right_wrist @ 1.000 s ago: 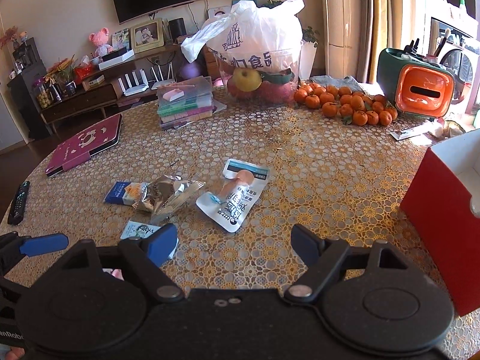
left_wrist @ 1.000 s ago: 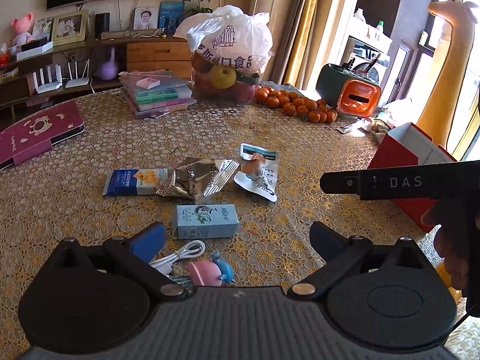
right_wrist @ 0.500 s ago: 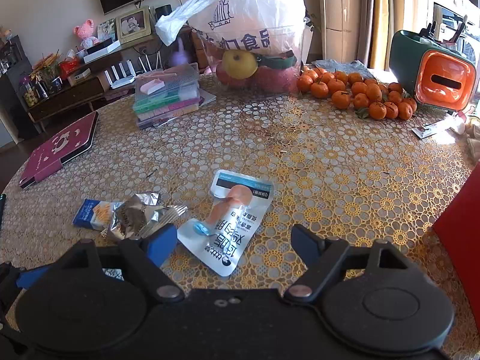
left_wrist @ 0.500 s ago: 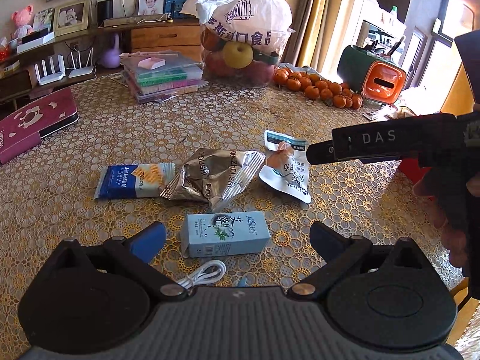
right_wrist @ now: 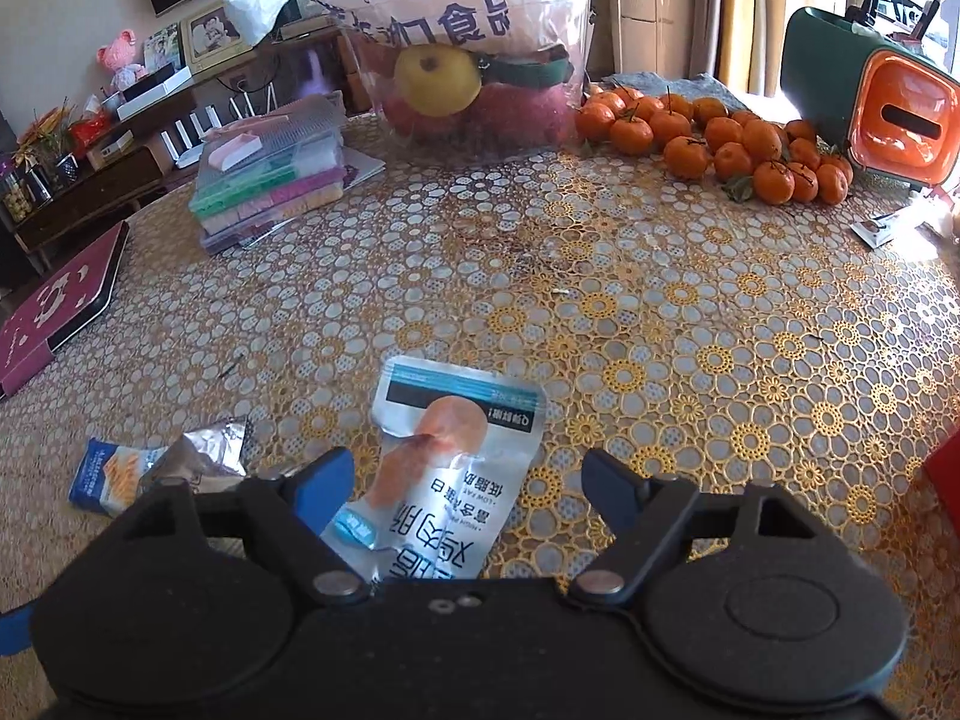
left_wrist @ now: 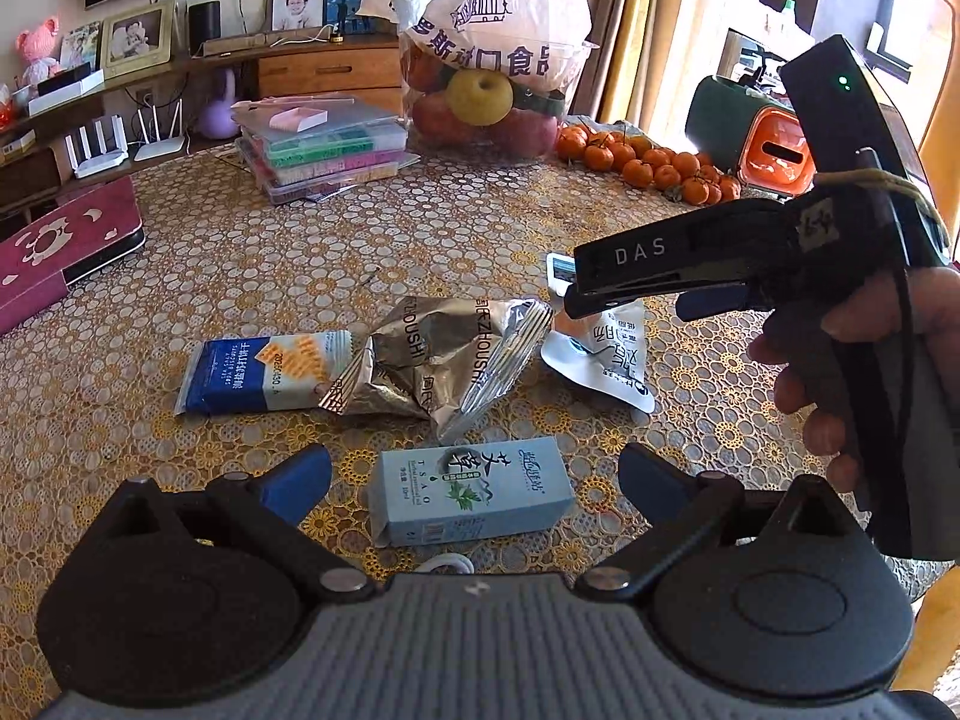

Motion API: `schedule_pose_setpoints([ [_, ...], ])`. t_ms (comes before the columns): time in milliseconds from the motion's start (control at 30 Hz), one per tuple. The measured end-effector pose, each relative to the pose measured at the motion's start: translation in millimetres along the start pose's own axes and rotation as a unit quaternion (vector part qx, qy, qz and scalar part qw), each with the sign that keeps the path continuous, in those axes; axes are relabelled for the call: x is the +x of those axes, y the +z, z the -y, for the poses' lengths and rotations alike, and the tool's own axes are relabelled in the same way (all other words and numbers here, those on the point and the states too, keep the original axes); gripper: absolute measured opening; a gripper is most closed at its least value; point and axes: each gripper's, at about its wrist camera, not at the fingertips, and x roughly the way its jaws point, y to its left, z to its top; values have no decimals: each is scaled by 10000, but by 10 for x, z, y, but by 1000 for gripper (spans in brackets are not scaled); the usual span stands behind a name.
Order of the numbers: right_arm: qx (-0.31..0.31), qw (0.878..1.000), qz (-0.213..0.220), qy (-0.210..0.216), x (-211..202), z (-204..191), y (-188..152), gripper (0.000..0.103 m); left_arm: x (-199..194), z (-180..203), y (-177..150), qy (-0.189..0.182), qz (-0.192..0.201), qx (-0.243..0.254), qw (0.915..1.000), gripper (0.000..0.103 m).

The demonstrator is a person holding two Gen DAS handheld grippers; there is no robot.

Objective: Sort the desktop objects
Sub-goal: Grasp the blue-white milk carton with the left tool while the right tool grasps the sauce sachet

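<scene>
Right tongs [right_wrist: 468, 480]: spread wide over pouch [right_wrist: 444, 468]
Left tongs [left_wrist: 474, 471]: spread, empty, above box [left_wrist: 468, 489]
Risk: flat, slick pouch could slide on tabletop [right_wrist: 660, 312], so the grip misses

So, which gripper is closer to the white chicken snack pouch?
Right. The right gripper is open directly over the white pouch; the left gripper is open further back, over the light blue box.

Tangerines [right_wrist: 714, 138], fruit bag [right_wrist: 468, 30], perhaps routers [left_wrist: 96, 144].
</scene>
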Motion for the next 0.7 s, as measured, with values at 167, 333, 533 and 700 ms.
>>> schedule_pose_setpoints([
  [167,27,10000,-17,-63,111,-43,32,83,65,-23,-9,15,-32,-9,10000,102],
  [333,23,9998,33,-173,174,-86,53,83,127,-26,-17,45,-55,27,10000,102],
  [533,-198,9988,72,-433,212,-188,47,84,188,-28,-46,63,-100,6,9999,100],
  [700,-299,9975,134,-626,198,-218,30,71,227,-9,-67,48,-153,40,9999,93],
])
